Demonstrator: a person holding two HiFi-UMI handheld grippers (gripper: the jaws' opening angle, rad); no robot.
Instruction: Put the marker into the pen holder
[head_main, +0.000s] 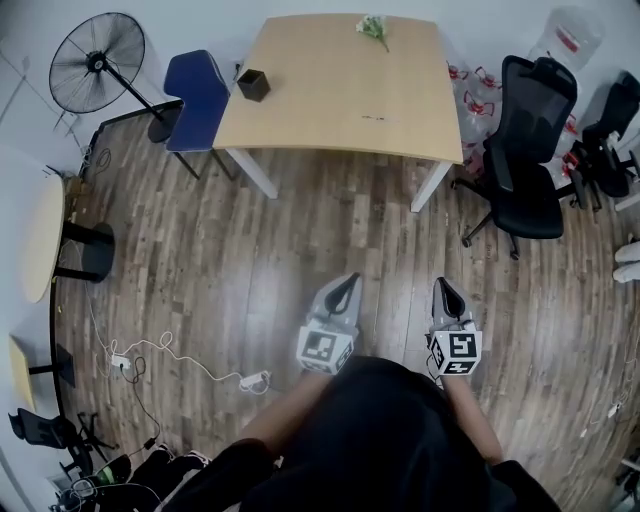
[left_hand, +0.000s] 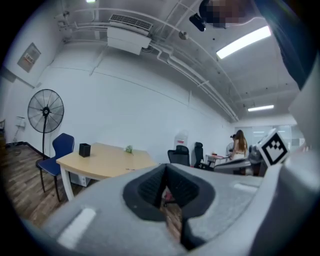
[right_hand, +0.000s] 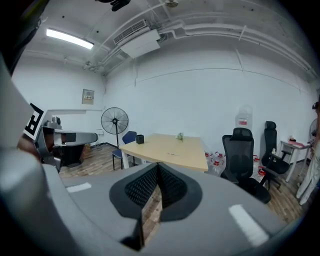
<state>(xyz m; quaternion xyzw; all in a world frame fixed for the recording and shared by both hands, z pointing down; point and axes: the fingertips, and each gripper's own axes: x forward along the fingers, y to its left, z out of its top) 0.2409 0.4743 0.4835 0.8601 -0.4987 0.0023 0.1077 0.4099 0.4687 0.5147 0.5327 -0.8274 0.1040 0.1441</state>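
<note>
Left gripper (head_main: 349, 279) jaws together, tips touching, nothing between them. Right gripper (head_main: 441, 283) the same: jaws closed, empty. Both are held low over the wood floor (head_main: 300, 250), side by side, well short of the table (head_main: 330, 90) and pointing toward it.

Left gripper view: closed tips (left_hand: 165, 168), with the table (left_hand: 107, 161) far ahead to the left. Right gripper view: closed tips (right_hand: 157, 165), with the table (right_hand: 167, 147) straight ahead.

Pen holder (head_main: 253, 84), a black box, stands upright at the table's left edge near the far corner. A thin dark thing lies flat near the table's middle toward the near edge, apparently the marker (head_main: 372, 118), but it is too small to be sure. It is well apart from the pen holder. Green sprig (head_main: 372, 28) lies at the table's far edge.

Blue chair (head_main: 200, 95) stands just left of the table, with the fan (head_main: 97, 62) further left. Black office chair (head_main: 530, 140) is on the table's right.
</note>
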